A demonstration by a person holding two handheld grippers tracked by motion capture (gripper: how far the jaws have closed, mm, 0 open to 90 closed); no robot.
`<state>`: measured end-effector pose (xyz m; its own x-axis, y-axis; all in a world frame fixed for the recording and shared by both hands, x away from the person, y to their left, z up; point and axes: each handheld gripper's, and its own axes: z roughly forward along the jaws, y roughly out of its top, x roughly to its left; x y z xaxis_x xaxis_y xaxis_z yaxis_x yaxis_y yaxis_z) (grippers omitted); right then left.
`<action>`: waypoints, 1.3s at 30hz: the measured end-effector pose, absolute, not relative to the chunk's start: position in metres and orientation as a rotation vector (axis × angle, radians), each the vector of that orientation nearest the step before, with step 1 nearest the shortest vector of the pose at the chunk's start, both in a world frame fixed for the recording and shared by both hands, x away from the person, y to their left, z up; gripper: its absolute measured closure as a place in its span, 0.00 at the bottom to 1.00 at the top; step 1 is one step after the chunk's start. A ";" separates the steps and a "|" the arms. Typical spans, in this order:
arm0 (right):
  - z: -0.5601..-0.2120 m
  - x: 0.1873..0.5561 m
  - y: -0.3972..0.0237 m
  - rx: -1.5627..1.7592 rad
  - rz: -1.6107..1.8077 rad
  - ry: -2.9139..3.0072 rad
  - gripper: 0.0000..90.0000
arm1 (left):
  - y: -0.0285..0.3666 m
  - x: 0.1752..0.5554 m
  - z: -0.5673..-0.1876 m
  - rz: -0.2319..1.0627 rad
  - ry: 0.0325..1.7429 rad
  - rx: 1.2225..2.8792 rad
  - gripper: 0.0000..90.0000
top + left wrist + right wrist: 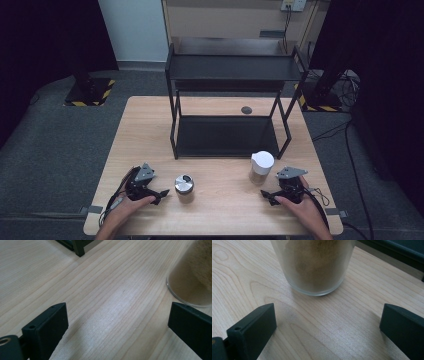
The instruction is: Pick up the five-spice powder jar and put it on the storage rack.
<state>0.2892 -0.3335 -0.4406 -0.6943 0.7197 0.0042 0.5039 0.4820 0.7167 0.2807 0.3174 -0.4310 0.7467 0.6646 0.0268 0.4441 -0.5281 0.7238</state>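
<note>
Resting at the near edge of a pale wooden table, the person's two hands each hold a gripper, and the grain of the top runs bare and clean between them. The left gripper sits low by the near left corner, its jaws spread wide with nothing between them; in the left gripper view only wood lies in the gap. Just beside it, toward the middle, stands a small jar with a metal lid — in the left gripper view its glass base, filled with tan powder, shows past the right-hand jaw, apart from it.

The right gripper lies by the near right corner, jaws likewise released and holding nothing. Right ahead of it stands a glass jar with a white lid, also filled with tan powder; in the right gripper view its base rises just beyond the open jaws, not touching them.

Farther back, a black two-tier metal rack takes up the middle and rear of the table, both shelves bare, its front legs standing just behind the two jars. A small dark round fitting sits in the tabletop under the upper shelf.

Beyond the table — grey carpet, black stands with yellow-and-black striped bases, loose cables at the right, a light wall panel and dark curtains on both sides.
</note>
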 end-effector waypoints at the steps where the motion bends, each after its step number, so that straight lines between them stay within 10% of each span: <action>1: -0.441 0.289 -0.334 1.037 1.030 2.435 0.01 | 0.317 0.280 -0.430 0.392 0.821 2.219 0.02; 39: -0.441 0.289 -0.334 1.033 1.034 2.433 0.02 | 0.288 0.265 -0.430 0.319 0.621 2.200 0.02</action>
<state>0.2887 -0.3338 -0.4410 -0.6952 0.7188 0.0029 0.5011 0.4817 0.7189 0.2646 0.2879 -0.4295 0.8471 0.5311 0.0208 0.3266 -0.5510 0.7679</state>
